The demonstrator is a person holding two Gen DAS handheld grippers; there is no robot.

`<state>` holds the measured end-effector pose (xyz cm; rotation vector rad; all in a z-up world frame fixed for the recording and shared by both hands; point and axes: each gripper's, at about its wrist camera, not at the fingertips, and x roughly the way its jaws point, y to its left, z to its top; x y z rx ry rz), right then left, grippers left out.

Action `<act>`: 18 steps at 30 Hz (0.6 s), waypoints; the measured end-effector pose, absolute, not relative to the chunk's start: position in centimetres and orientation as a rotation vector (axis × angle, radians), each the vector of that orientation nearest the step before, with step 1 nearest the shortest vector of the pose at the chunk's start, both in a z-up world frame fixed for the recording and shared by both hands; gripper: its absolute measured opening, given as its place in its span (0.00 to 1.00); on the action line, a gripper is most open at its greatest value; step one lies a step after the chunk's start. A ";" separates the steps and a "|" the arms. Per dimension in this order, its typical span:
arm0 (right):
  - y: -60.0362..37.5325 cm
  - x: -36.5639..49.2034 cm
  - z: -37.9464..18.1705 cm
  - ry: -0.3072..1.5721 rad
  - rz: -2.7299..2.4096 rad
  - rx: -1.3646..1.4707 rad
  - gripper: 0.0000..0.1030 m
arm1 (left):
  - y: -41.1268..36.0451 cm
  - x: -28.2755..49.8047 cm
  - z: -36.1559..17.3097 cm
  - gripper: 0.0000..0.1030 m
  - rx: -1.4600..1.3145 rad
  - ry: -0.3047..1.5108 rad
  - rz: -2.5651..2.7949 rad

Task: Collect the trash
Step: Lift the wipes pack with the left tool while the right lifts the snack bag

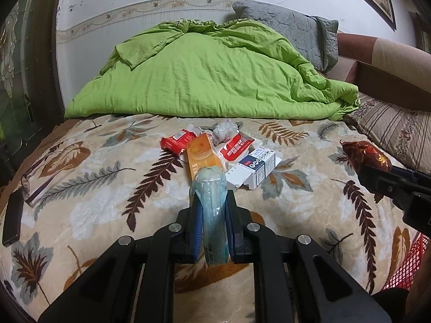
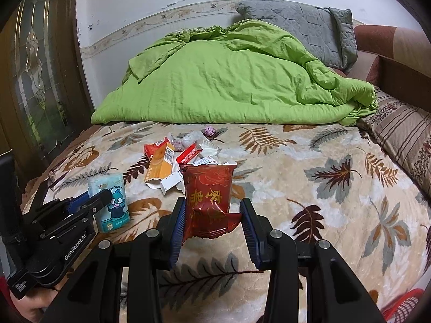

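Observation:
My left gripper [image 1: 211, 202] is shut on a pale blue tissue pack [image 1: 212, 210], held above the bed; the pack also shows in the right wrist view [image 2: 111, 202]. My right gripper [image 2: 214, 210] holds a dark red foil snack wrapper [image 2: 208, 196]; its jaws stand fairly wide and grip the wrapper's lower part. The wrapper also shows in the left wrist view [image 1: 366, 154]. A trash pile lies mid-bed: an orange carton [image 1: 203, 156], red packets [image 1: 177, 141], a white and blue box [image 1: 256, 168] and crumpled plastic [image 1: 225, 132].
A green quilt [image 1: 204, 75] and grey pillow [image 1: 293, 32] fill the back of the bed. The leaf-pattern blanket [image 1: 107, 202] covers the front. A red mesh basket [image 1: 406, 266] sits at the lower right, also seen in the right wrist view [image 2: 404, 306]. A dark door [image 2: 35, 80] stands left.

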<state>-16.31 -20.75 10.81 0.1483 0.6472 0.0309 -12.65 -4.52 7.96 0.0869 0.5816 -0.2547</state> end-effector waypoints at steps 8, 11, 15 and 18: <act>-20.7 -16.3 10.9 0.647 0.032 0.156 0.42 | -4.8 -12.8 8.0 0.14 0.088 0.581 -0.251; -20.8 -16.3 10.9 0.648 0.031 0.156 0.42 | -4.9 -12.8 7.9 0.14 0.090 0.582 -0.251; -20.7 -16.3 10.9 0.650 0.032 0.159 0.42 | -5.0 -12.8 7.9 0.14 0.094 0.582 -0.247; -20.6 -16.3 10.8 0.653 0.032 0.165 0.42 | -5.1 -12.8 7.9 0.14 0.095 0.584 -0.246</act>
